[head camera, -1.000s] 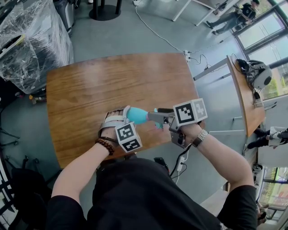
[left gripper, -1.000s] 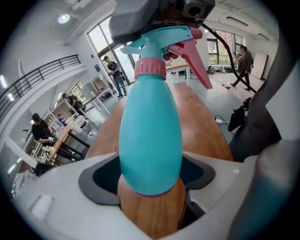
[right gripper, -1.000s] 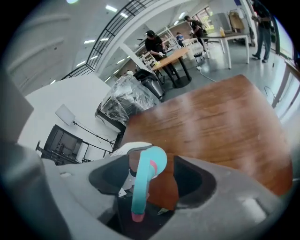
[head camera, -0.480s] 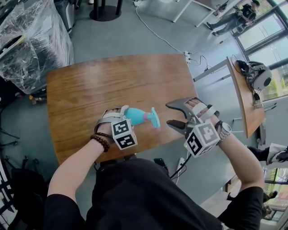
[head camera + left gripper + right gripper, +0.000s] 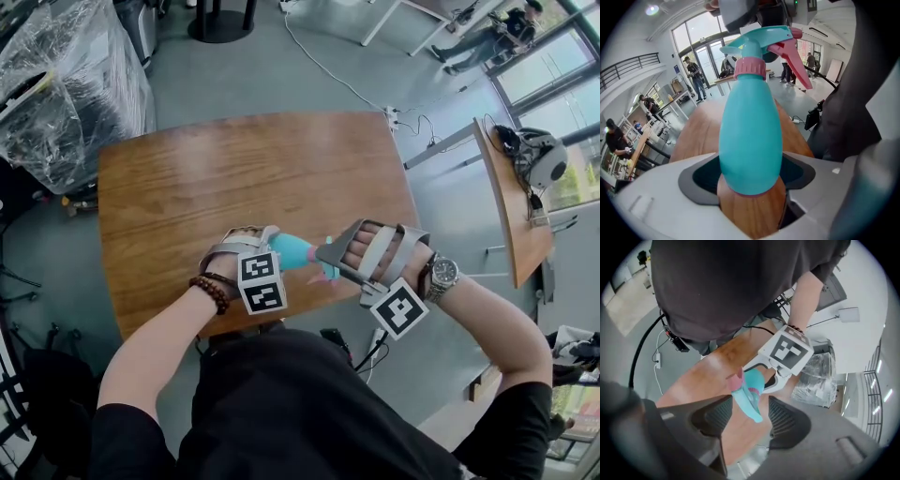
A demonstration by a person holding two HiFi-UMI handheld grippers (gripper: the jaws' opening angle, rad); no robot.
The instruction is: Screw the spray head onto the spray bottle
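Right gripper [image 5: 327, 261] has swung back from the right onto the spray head [image 5: 747, 398] — jaws closing either side, not yet touching. Left gripper [image 5: 275, 247] clamps the teal spray bottle [image 5: 294, 249] over the near edge of the wooden table [image 5: 234, 178]; plastic-wrapped bundle [image 5: 66, 84] far left.

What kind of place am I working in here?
Probably an open-plan office or lab hall: tall glass doors, several people standing about, and plastic-wrapped equipment beside the wooden table.
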